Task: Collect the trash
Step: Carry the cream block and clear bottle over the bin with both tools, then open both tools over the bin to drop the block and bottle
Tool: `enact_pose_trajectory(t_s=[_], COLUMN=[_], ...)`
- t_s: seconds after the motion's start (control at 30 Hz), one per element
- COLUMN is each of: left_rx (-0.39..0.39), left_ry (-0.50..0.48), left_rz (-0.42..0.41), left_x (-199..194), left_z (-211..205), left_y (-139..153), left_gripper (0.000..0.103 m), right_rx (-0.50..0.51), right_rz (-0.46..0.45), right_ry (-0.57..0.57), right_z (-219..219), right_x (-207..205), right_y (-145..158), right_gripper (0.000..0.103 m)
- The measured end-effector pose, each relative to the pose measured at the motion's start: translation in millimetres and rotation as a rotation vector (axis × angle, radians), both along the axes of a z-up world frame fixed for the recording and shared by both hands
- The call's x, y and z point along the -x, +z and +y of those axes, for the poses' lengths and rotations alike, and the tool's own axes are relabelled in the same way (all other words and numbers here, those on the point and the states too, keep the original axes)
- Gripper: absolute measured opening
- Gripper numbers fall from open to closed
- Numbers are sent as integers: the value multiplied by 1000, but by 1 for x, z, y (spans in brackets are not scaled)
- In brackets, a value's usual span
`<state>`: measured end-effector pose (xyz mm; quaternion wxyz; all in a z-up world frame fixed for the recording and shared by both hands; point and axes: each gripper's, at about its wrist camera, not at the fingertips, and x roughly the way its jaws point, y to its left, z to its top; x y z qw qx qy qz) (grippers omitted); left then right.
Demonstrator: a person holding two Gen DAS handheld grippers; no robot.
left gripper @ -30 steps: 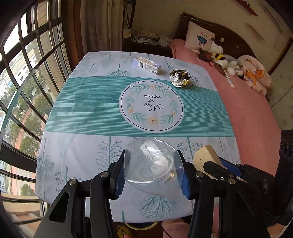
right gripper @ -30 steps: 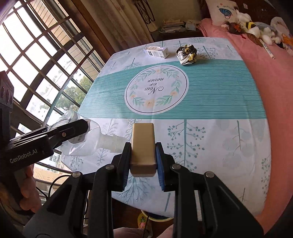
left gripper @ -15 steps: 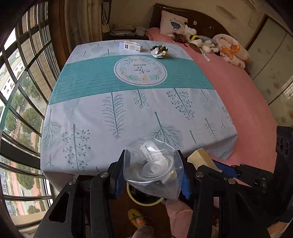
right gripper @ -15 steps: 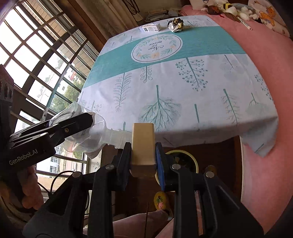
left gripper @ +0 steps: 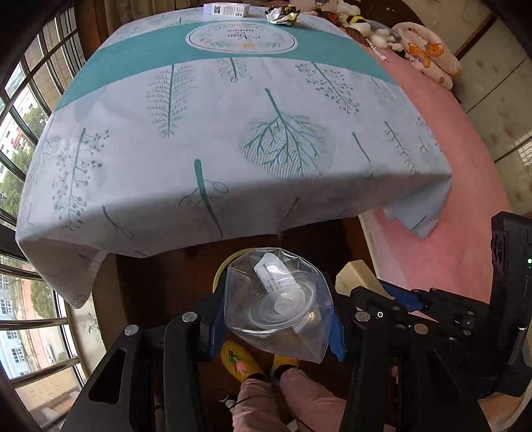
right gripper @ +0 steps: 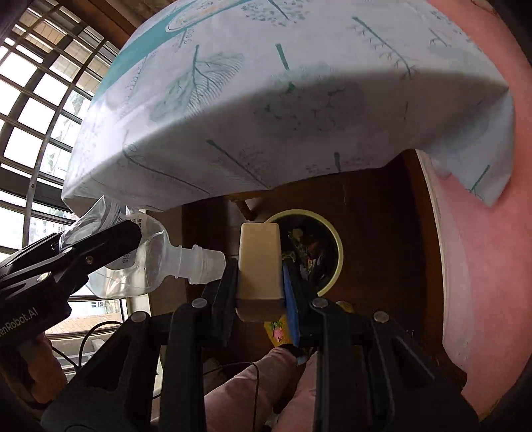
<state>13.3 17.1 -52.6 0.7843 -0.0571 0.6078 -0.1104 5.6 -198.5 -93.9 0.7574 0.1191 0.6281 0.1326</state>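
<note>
My left gripper (left gripper: 276,319) is shut on a crushed clear plastic bottle (left gripper: 277,300), seen base-on in the left wrist view and side-on as the clear bottle (right gripper: 139,262) in the right wrist view. My right gripper (right gripper: 261,282) is shut on a beige box (right gripper: 261,262), whose corner shows as the beige box (left gripper: 355,274) at right. Both hang below the table edge over a yellow-rimmed bin (right gripper: 331,252) on the floor, with trash inside. On the far end of the table lie a white carton (left gripper: 226,8) and a crumpled foil wrapper (left gripper: 282,15).
The table (left gripper: 199,133) wears a leaf-print cloth that overhangs its near edge. A pink bed (left gripper: 465,199) runs along the right, with soft toys (left gripper: 425,50) at its head. Windows (left gripper: 20,99) line the left. A person's legs and yellow slippers (left gripper: 239,364) stand below the grippers.
Both grippers have drawn back from over the table and dropped below its near edge, still holding the bottle and the box. The floor bin has come into view under them.
</note>
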Motion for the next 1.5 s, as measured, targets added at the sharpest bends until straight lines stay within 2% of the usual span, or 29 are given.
enact_pose_trajectory(t_s=[0.33,0.53,0.63,0.67,0.7,0.77,0.83,1.03,1.5], left_rx=[-47,-98,-127,-137,-145,-156,-162,-199,-213], left_ry=[56,38,33,34,39,59,71,71,98], left_rz=[86,113,116,121,127,135,138,96,23], left_x=[-2,-6,-8,-9,-10,-11,-8,-6,-11], left_z=[-19,-28,-31,-31,-33,-32,-27,-19,-7], left_y=[-158,-227,-246,-252,-258,-264,-269,-262,-192], left_gripper=[49,51,55,62,72,83,88,89,89], right_rx=[36,42,34,34,30,23,18,32,33], right_rz=[77,108,111,111,108,100,90,57,-25], right_ry=[12,2,-8,-13,-20,-38,-50,-49,-58], right_z=[-2,-4,-10,-10,-11,-14,-16,-14,-7], right_x=[-5,-10,-8,-6,-5,-3,-2,-4,-6], right_y=[-159,-224,-242,-246,-250,-251,-254,-238,-168], right_gripper=[23,23,24,30,40,46,47,48,48])
